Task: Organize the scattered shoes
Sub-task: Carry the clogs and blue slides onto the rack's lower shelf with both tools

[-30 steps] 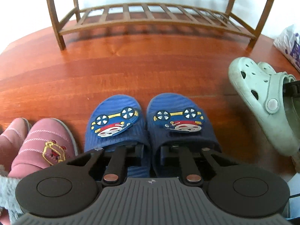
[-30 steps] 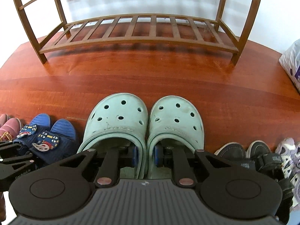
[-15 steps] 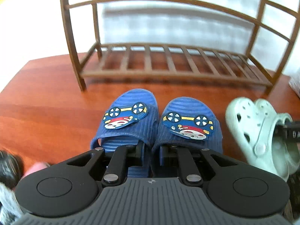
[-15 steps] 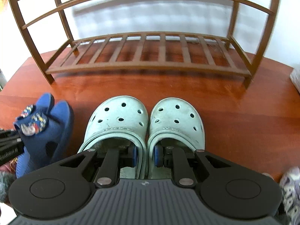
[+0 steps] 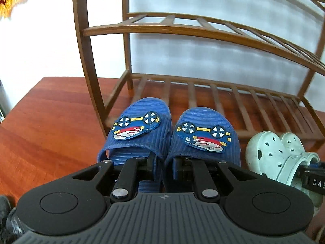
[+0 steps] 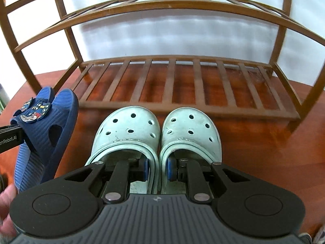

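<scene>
Now both pairs are lifted: left gripper [image 5: 164, 165] fingers pinch the blue slippers [image 5: 168, 134], right gripper [image 6: 157, 169] fingers pinch the green clogs [image 6: 156, 134], closer than before to the rack [image 6: 182, 85]; bottom shelf probably next.

left tool [image 5: 164, 163] – black arms, silver screws | right tool [image 6: 156, 168] – blue pads, ribbed grey housing

Slippers [image 5: 168, 134] left of clogs [image 5: 280, 154], both before the rack [image 6: 182, 85]; rack against wall [image 6: 172, 38]
</scene>
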Demonstrator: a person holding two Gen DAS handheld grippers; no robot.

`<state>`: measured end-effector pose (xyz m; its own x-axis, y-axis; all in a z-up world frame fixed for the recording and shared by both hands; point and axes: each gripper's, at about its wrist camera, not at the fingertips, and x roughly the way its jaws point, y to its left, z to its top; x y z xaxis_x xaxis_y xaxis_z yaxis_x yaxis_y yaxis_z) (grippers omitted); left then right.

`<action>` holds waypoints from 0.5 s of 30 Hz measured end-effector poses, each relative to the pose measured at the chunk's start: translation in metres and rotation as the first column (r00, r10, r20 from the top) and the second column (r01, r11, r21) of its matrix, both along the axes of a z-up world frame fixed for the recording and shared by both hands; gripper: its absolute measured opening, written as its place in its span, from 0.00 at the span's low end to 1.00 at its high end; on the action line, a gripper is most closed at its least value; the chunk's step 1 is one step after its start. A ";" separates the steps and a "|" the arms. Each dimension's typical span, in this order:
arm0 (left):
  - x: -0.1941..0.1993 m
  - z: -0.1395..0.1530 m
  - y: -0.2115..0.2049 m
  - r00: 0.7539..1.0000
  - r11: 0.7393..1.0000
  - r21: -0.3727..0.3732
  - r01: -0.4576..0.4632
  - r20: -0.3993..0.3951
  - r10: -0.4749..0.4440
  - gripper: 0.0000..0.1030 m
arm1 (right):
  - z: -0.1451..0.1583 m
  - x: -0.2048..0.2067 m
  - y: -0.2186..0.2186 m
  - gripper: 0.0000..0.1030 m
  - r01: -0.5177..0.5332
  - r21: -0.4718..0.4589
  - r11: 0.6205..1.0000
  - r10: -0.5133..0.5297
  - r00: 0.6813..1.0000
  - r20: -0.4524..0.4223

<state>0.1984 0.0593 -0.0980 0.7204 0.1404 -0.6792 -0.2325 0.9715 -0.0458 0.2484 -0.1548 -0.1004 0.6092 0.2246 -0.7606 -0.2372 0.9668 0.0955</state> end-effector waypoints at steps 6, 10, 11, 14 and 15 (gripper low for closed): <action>0.036 -0.005 0.022 0.999 1.000 -0.006 -0.031 -0.014 0.030 0.15 | -0.010 0.044 0.027 0.18 0.032 0.018 0.999 -0.032 0.999 -0.007; 0.071 -0.008 0.032 0.999 0.999 -0.002 -0.049 -0.011 0.049 0.15 | -0.017 0.068 0.044 0.18 0.045 0.018 0.999 -0.045 0.999 0.003; 0.076 -0.009 0.034 0.999 0.999 0.000 -0.049 -0.011 0.049 0.15 | -0.019 0.074 0.049 0.18 0.047 0.015 0.999 -0.047 0.999 0.007; 0.095 -0.011 0.036 0.999 0.999 0.011 -0.049 -0.011 0.049 0.15 | -0.023 0.091 0.062 0.18 0.050 0.006 0.999 -0.050 0.998 0.023; 0.098 -0.012 0.036 0.999 0.999 0.012 -0.051 -0.010 0.051 0.16 | -0.025 0.098 0.068 0.18 0.051 0.002 0.999 -0.051 0.998 0.031</action>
